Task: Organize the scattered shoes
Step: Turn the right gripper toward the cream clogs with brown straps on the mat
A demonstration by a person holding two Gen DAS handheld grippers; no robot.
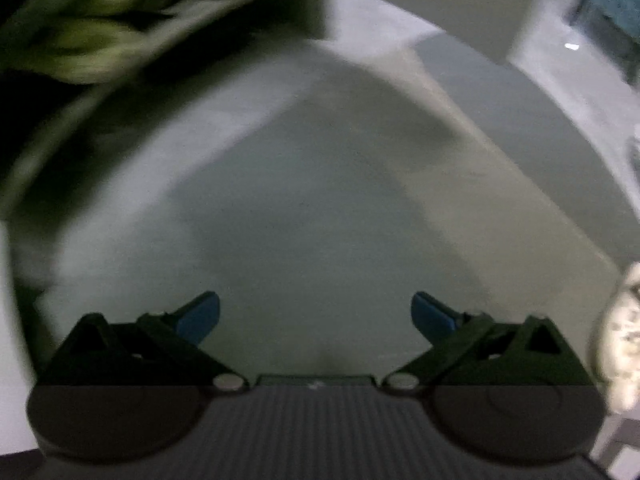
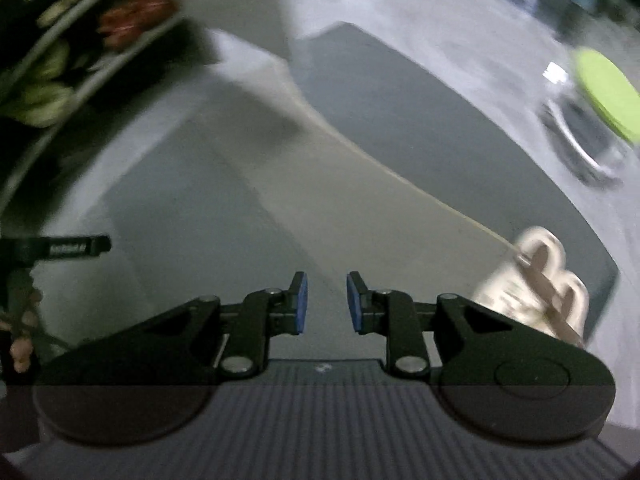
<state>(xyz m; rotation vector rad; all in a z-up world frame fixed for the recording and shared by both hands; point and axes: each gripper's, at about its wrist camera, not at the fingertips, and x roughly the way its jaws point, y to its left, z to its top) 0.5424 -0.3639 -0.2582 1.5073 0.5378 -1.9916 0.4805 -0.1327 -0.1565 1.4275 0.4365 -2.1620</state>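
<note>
1. Both grippers point steeply down at a grey floor [image 2: 280, 208], and both views are smeared by motion. I judge the step in hand to be travel between a shoe rack and the next loose shoe, with nothing being carried.

2. The left gripper [image 1: 315, 316] has its jaws spread wide, with only floor between the blue pads.

3. The right gripper [image 2: 323, 304] has its jaws set narrow; a slim gap shows between the pads and nothing sits in it.

4. The rack [image 2: 68, 52] stands at the upper left of both views. It seems to hold green shoes [image 2: 44, 104] on a lower shelf and a reddish pair [image 2: 136, 20] above, though blur makes this uncertain.

5. A loose beige shoe [image 2: 536, 280] lies on a dark mat [image 2: 420, 128] just beside the right gripper, at its right side. A pale blurred shape at the right edge of the left view may be the same shoe.

6. The next move calls for swinging the right gripper over the beige shoe and widening the jaws enough to straddle an edge of it before closing.

7. A green-lidded jar [image 2: 600, 92] stands farther off and is no part of the job.
</note>
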